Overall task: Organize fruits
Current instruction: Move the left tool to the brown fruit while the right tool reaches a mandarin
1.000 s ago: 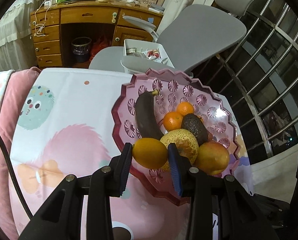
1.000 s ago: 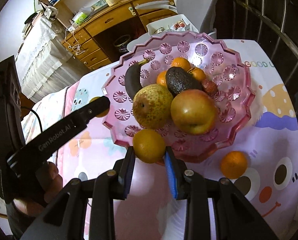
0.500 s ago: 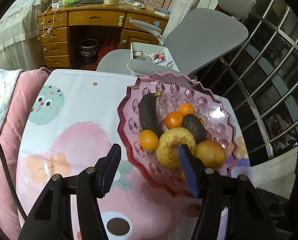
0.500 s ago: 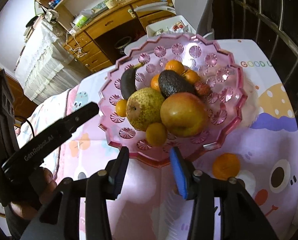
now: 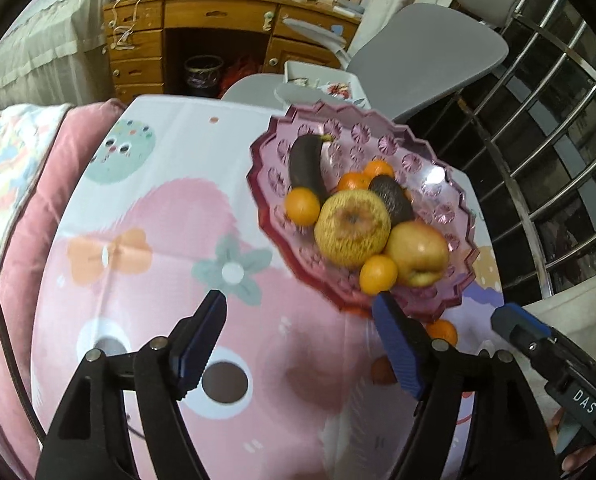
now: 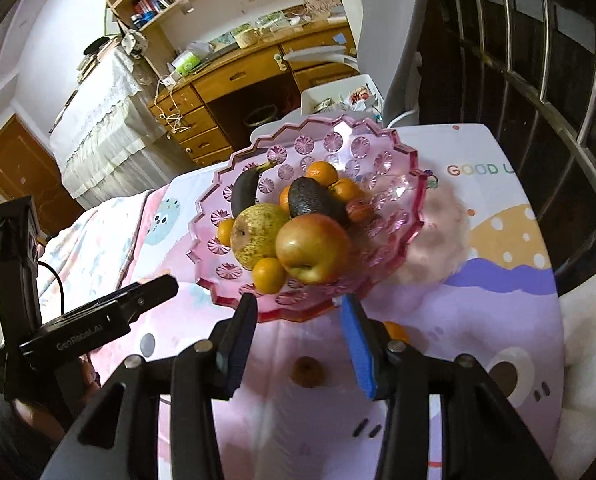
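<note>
A pink glass fruit bowl [image 5: 434, 160] [image 6: 382, 148] holds a dark banana [image 5: 306, 166], a yellow pear [image 5: 352, 228], an apple [image 5: 416, 254], an avocado [image 5: 390, 198] and several small oranges. My left gripper [image 5: 298, 340] is open and empty, pulled back over the tablecloth. My right gripper [image 6: 296, 334] is open and empty, in front of the bowl's near rim. A small orange [image 6: 394, 332] and a small brownish fruit [image 6: 307, 372] lie on the cloth below the bowl; the orange also shows in the left wrist view [image 5: 442, 330].
The table has a pink cartoon cloth [image 5: 146, 264]. A grey office chair [image 5: 418, 52] and a wooden desk [image 5: 218, 40] stand behind it. A metal window grille [image 5: 558, 120] runs along the right. A pink cushion [image 5: 38, 208] lies at the left.
Both grippers let go of their oranges into the bowl, opened wide and drew back toward me. The two oranges now rest at the bowl's near side.
</note>
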`<state>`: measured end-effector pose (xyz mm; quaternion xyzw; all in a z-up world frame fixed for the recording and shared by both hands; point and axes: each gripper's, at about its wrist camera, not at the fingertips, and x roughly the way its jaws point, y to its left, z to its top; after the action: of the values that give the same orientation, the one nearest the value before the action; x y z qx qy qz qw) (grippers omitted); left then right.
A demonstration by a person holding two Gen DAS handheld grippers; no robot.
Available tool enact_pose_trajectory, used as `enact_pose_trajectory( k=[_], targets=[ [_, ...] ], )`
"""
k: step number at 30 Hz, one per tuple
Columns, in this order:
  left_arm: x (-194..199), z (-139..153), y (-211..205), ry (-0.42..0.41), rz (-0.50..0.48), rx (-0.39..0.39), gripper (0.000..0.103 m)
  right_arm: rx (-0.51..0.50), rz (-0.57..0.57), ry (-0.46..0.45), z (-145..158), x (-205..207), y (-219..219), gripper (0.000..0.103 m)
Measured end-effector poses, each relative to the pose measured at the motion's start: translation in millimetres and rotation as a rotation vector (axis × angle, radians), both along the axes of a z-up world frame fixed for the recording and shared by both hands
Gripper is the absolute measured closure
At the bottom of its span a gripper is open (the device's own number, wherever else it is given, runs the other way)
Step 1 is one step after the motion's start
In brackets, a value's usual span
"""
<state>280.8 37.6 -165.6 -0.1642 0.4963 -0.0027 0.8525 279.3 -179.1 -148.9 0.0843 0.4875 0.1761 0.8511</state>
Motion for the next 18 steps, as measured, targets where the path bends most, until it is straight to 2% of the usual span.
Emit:
enact_pose_trajectory(
  k=[7, 14, 18],
  targets=[
    [-15, -21, -14, 0.064, 0.018, -0.035, 0.026, -0.079, 0.077, -0.085, -6, -11, -17, 0.056],
    [-19, -45, -40, 0.124, -0.016, -0.071, 0.026, -0.186, 0.168, -0.182, -20, -20, -26, 0.048],
    [-16, -60, -58, 0.169, -0.049, -0.078, 0.026, -0.218, 0.226, -0.19, -36, -21, -26, 0.048]
  ],
)
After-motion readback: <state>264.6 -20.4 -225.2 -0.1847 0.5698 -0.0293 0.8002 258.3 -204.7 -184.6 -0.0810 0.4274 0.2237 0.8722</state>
